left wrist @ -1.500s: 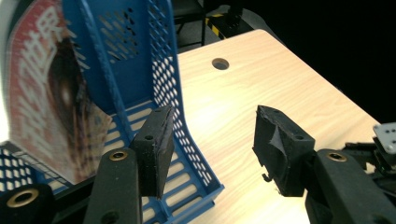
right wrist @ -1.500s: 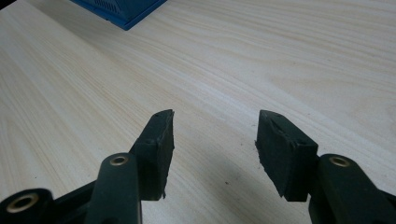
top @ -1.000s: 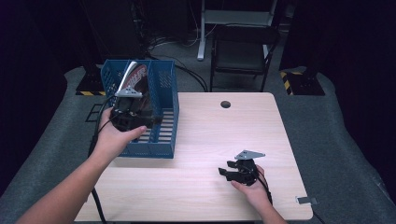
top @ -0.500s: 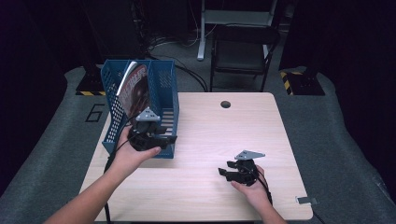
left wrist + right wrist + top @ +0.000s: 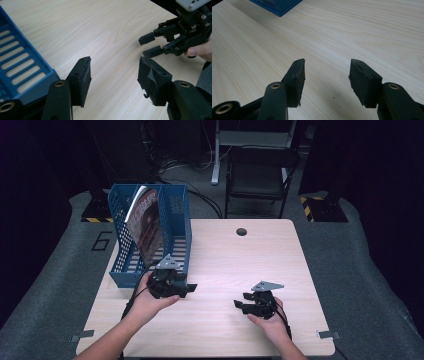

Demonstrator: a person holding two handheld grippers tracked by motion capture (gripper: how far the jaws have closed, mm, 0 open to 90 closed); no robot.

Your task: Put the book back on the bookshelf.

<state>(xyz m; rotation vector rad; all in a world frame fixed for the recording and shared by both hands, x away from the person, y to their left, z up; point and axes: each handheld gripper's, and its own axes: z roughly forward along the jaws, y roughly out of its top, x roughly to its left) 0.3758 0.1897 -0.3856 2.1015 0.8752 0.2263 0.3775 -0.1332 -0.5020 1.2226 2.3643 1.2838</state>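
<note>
Left gripper (image 5: 186,289) low over the desk (image 5: 235,255), jaws apart, empty, just beside the blue rack (image 5: 150,240) at the left edge; right gripper (image 5: 241,301) near the front edge, jaws apart, empty

Light: desk (image 5: 225,265) was brightly lit from above; surroundings stayed dark.
Shadows: soft, short.
Focus: high view slightly blurry.

Basket (image 5: 176,227): on the worktop (image 5: 235,255), far-left corner.
Magazine (image 5: 148,225): upright inside it.
Hole (image 5: 241,231): mid far edge.
</note>
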